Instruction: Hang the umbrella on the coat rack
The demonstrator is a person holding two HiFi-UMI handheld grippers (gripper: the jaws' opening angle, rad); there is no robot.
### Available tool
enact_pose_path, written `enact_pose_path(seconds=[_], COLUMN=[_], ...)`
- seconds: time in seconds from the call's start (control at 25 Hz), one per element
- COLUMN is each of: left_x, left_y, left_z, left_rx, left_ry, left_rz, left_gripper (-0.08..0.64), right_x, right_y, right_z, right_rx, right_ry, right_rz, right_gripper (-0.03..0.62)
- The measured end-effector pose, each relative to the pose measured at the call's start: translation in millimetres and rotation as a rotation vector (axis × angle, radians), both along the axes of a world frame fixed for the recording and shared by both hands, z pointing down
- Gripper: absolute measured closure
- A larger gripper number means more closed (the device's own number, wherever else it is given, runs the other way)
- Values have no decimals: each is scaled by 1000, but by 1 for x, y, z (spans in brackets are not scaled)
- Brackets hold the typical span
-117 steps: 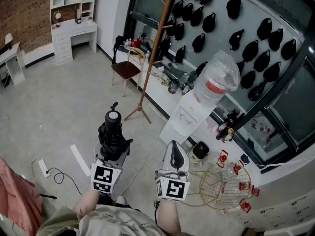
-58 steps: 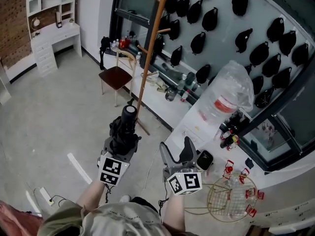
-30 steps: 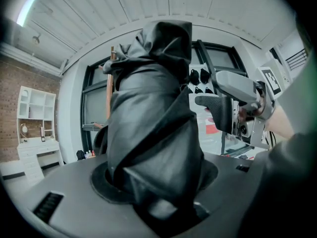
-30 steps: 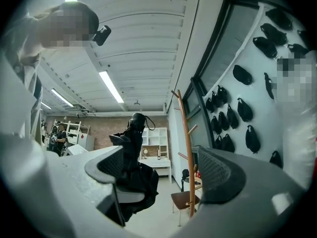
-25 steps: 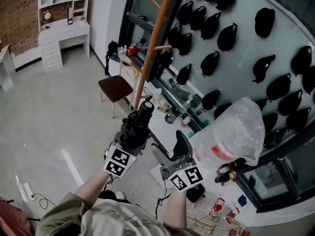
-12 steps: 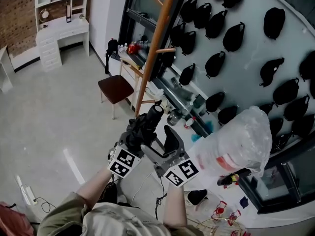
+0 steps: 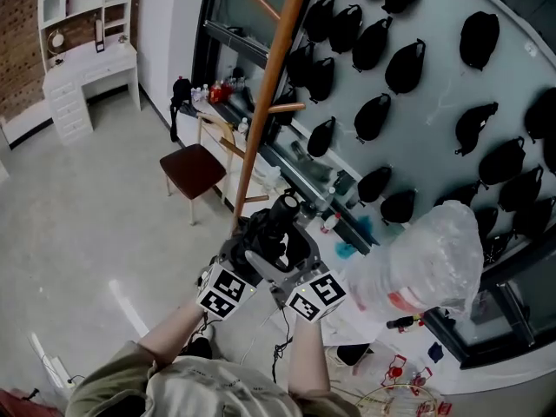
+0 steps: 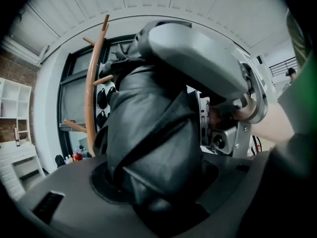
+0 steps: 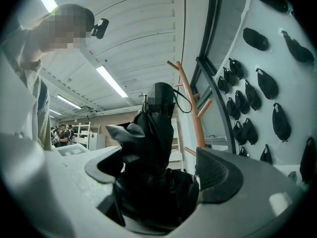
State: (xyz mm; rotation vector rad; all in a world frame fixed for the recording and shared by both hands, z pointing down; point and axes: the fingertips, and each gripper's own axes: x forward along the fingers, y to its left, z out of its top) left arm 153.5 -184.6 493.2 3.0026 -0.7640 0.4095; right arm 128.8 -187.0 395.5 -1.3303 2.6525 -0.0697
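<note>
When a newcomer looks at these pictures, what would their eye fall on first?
The folded black umbrella at the centre, clamped in the left gripper with the right gripper open around it. Right behind it rises the orange-brown coat rack, and the pale wall to the right is dotted with black bags.

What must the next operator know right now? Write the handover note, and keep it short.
Left tool: shut on the folded black umbrella, handle end pointing away from the tool.
Right tool: jaws stand either side of the same umbrella; I cannot tell whether they press on it.
Coat rack: just ahead, by the window wall. The peg nearest the umbrella carries nothing.
Done: umbrella is in hand and close to the rack.
Left: probably slip the handle's cord loop over a peg, then let go with both tools.
</note>
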Motion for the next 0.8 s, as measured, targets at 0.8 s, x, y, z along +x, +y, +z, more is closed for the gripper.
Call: enact_pose_path(seconds=[0.8], left_x=[4], left_y=[-79], left_z=[-3], left_rx=[23], left_ry=[-1], left_rz=[140], left_gripper=[258], right_x=[-13], right_y=[-75], right_z=[-7], right_rx=[11], right_ry=[69], right_rz=[15], right_gripper=[360])
